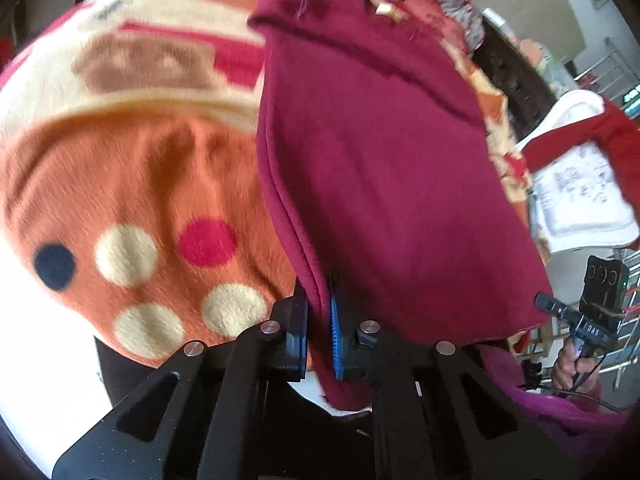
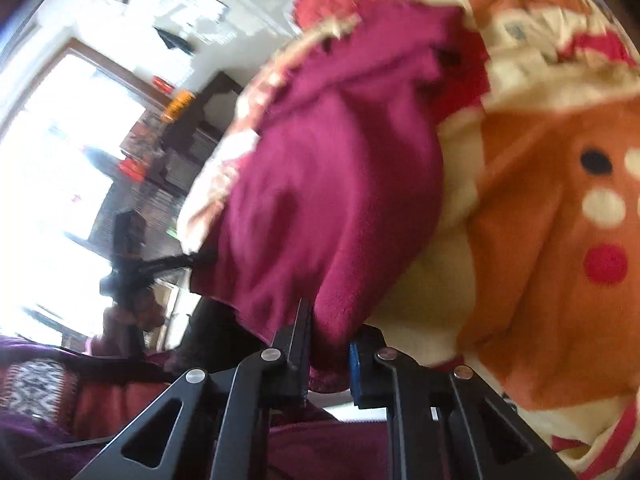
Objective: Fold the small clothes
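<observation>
Maroon fleece garment (image 1: 380,168) held at two near corners above a patterned blanket (image 1: 132,176).

The left gripper (image 1: 319,340) is clamped on the garment's seamed edge, cloth pinched between its black and blue pads. The right gripper (image 2: 330,354) is likewise closed on a bunched corner. Holding both corners probably keeps the fabric spread and taut, so it can be carried over into a fold. The garment's far end rests on the blanket, while the near hem hangs at the jaws. Both views are motion-blurred – the garment's type, any sleeves and its far edge cannot be made out. The opposite gripper appears small at each frame's edge.
</observation>
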The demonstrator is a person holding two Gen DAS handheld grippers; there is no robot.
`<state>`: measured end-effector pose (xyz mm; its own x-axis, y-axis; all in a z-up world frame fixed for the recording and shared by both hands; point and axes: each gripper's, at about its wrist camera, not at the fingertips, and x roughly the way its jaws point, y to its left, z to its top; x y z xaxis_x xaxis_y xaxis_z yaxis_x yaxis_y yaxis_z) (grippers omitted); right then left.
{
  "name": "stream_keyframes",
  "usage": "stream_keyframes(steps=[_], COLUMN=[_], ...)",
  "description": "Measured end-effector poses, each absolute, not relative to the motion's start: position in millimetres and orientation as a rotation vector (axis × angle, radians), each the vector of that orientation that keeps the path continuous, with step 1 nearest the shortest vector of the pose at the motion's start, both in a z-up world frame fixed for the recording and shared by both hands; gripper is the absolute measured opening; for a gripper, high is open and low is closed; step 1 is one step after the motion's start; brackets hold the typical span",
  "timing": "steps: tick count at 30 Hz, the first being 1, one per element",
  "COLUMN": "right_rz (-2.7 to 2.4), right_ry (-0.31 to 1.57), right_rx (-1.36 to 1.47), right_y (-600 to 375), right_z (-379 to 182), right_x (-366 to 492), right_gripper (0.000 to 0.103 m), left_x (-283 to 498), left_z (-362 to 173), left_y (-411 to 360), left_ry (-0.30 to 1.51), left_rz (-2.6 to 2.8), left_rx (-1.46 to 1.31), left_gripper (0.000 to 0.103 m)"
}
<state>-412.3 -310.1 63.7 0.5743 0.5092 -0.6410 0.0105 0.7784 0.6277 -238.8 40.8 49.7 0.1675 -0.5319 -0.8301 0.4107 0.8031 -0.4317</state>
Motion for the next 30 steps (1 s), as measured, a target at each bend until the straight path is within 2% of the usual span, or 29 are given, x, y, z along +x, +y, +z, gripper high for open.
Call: stream_keyframes(steps=[5,20,30], right_rz=[0.311,0.272,0.177], right_ry=[0.79,0.603,0.61], right_rx=[0.618,0.552,0.492], right_y=[-311.3,-323.0,-356.1], right_z=[102.2,158.7,167.2], right_x=[-409.3,-351.4,-256.0], right_gripper=[0.014,0.014,0.013], left_x=[-230.7,-165.3,-87.4], left_z=[80.3,137.3,153.0], left_y=[55.0,41.6,-5.1], left_ry=[1.141,0.953,0.888], left_rz=[-0.701,-0.672,-0.653], left_rx=[-0.159,-0.232,-0.204], left_gripper=[0.008,0.008,0.008])
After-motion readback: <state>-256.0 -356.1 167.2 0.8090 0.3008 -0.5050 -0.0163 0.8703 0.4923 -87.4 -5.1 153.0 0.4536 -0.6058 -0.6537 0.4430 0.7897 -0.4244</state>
